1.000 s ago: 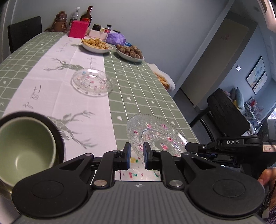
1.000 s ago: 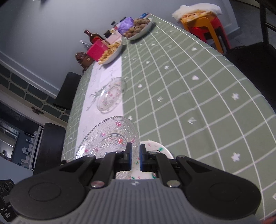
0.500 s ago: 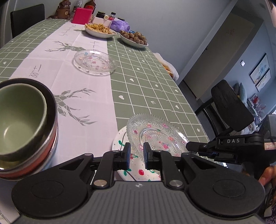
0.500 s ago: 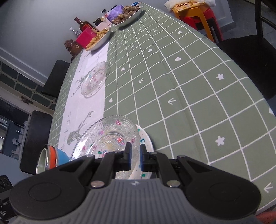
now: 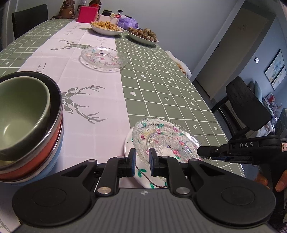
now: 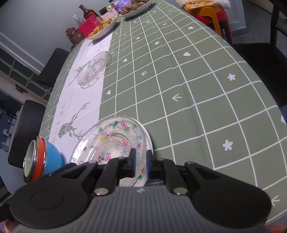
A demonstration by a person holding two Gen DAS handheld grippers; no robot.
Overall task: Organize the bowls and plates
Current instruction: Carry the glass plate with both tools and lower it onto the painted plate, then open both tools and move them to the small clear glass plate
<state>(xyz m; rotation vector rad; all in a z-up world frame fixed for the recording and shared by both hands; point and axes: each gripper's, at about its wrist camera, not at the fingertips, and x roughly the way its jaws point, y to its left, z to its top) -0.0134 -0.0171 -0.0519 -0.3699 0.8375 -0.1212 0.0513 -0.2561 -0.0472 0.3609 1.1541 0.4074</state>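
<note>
A clear glass plate [image 5: 165, 139] with painted flowers lies tilted over a white painted plate [image 5: 141, 174] near the table's front edge. My left gripper [image 5: 142, 161] is shut on the glass plate's near rim. My right gripper [image 5: 202, 152] grips the same plate's rim from the right. In the right wrist view the glass plate [image 6: 111, 141] fills the space ahead of the right gripper [image 6: 140, 162]. Its jaws are easing apart slightly, with the beaded rim between them. The white plate [image 6: 140, 179] shows under the rim. A stack of bowls [image 5: 26, 116], green inside orange and blue, stands left.
A second glass plate [image 5: 103, 59] sits mid-table on the white runner. Two dishes of food [image 5: 106, 28] [image 5: 143, 35], a red box [image 5: 87, 11] and bottles crowd the far end. A black chair [image 5: 247, 104] stands at the right edge, and a person's hand [image 5: 279, 181] holds the right gripper.
Both grippers sank toward the table with the glass plate between them, and it now lies over the white plate. The gap between the right fingers looks slightly wider.
</note>
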